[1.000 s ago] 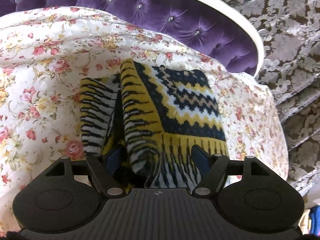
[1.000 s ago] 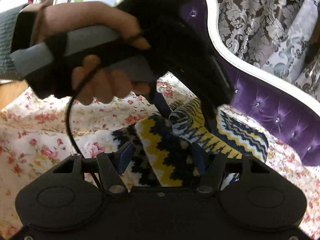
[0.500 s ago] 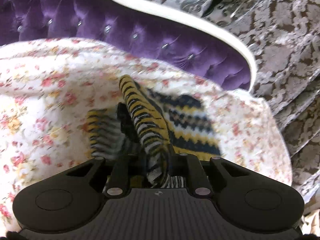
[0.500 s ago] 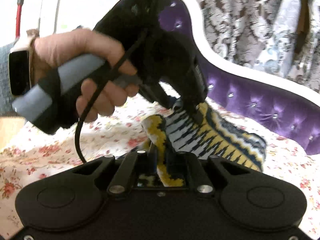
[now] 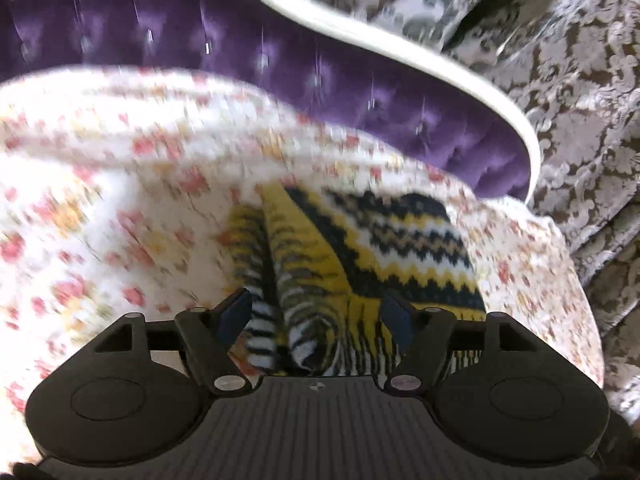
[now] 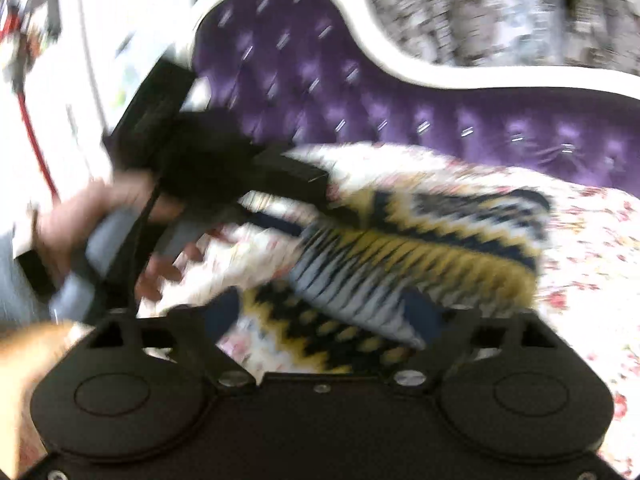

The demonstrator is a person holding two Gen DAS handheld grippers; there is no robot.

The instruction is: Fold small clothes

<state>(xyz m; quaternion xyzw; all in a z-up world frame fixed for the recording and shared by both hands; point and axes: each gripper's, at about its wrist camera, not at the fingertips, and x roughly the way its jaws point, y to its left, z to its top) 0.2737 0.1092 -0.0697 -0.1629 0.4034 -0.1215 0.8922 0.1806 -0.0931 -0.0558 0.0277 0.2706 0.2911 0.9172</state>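
A small knit garment with yellow, navy and white zigzags lies bunched on the floral bedspread. My left gripper is opening. A rolled striped fold of the knit sits between its blue-padded fingers, and the pads stand apart from it. In the right wrist view the garment lies folded over itself. My right gripper is opening wide, with a patterned part of the knit between its fingers and untouched. A hand holds the left gripper at the garment's left end. Both views are blurred.
A purple tufted headboard with a white frame curves behind the bed. Grey patterned curtains hang to the right. The bedspread's edge drops off on the right. A red cable runs at far left.
Half a second ago both grippers were shut on folds of the knit; now both have opened and the fabric rests on the bed. Both views have shifted and the right one has rolled.
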